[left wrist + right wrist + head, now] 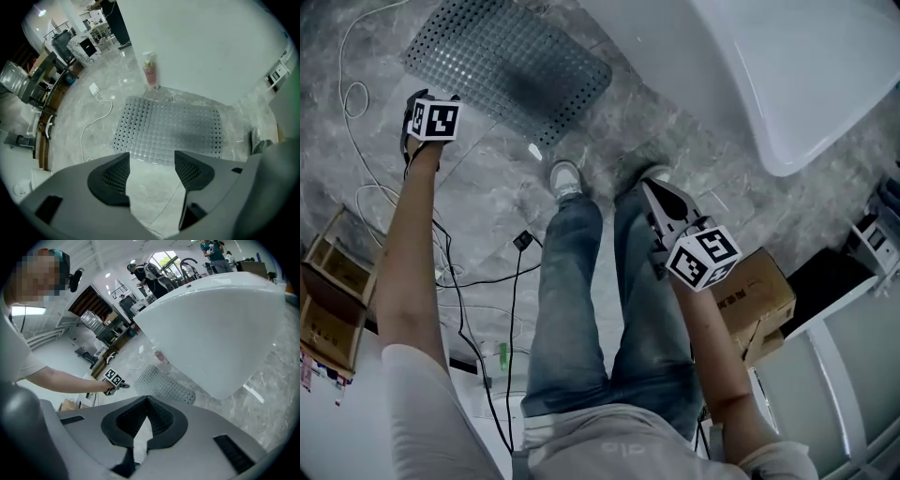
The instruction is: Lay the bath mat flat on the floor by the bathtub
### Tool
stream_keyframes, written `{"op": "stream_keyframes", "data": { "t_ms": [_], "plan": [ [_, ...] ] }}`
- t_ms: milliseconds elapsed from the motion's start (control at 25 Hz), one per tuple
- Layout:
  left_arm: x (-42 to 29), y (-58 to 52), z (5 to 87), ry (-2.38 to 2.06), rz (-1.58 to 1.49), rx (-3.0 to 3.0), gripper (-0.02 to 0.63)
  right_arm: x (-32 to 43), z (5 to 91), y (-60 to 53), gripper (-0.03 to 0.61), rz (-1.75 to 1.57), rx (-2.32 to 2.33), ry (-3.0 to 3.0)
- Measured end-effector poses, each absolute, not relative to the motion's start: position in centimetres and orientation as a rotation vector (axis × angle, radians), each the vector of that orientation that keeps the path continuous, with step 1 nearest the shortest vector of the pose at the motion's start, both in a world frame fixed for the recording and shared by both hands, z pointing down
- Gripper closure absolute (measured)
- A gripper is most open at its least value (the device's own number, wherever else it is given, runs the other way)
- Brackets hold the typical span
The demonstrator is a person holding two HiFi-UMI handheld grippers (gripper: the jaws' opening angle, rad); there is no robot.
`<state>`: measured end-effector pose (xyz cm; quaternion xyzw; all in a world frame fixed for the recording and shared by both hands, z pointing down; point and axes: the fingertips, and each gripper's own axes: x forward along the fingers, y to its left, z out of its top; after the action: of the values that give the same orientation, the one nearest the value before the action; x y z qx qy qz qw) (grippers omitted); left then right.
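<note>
The bath mat (508, 67) lies flat on the floor (487, 202) beside the bathtub (787, 75), so the task looks essentially done. The left gripper (151, 164) hovers just short of its edge, jaws wide apart and empty; the right gripper (147, 401) has its jaws together, holding nothing

The translucent grey rubber bath mat (511, 70) carries a regular grid of small square holes. The grey stone floor (487, 202) shows pale marbled veining. The glossy white bathtub (806, 75), far right, is plain. The pink pump bottle (150, 72) has a white top. The faded blue jeans (581, 309) are unpatterned. The brown cardboard box (759, 291) is near right.
</note>
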<state>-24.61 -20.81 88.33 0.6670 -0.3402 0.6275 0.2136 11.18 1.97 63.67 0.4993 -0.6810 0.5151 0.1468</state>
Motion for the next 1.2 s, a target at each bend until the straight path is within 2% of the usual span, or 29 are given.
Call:
{"op": "stream_keyframes", "data": {
  "t_ms": [240,320,440,600,880,1040,1200],
  "plan": [
    [-23.2,-16.7,86.7,-0.971,1.625,1.823,0.306,10.3,65.7,-0.9,0.552,1.419,1.317,-2.002],
    [-22.8,-15.3,86.1,-0.982,1.585,1.807,0.330,9.7,66.9,-1.5,0.552,1.412,1.288,-2.001],
    [-22.5,-12.5,85.2,-1.042,1.468,1.738,0.415,8.9,69.2,-2.0,0.551,1.407,1.239,-1.989],
    [-22.3,-5.9,85.6,-1.152,1.239,1.589,0.581,8.2,72.8,-2.3,0.551,1.340,1.093,-1.971],
    [-21.7,5.0,84.4,-1.249,0.878,1.347,0.598,5.2,80.1,-0.6,0.541,1.338,0.881,-1.926],
    [-21.0,11.7,84.5,-1.281,0.701,1.207,0.598,3.0,84.1,0.1,0.465,1.320,0.787,-1.892],
    [-20.1,16.7,84.2,-1.311,0.627,1.091,0.598,0.9,87.9,0.3,0.425,1.309,0.719,-1.847]
  ]
}}
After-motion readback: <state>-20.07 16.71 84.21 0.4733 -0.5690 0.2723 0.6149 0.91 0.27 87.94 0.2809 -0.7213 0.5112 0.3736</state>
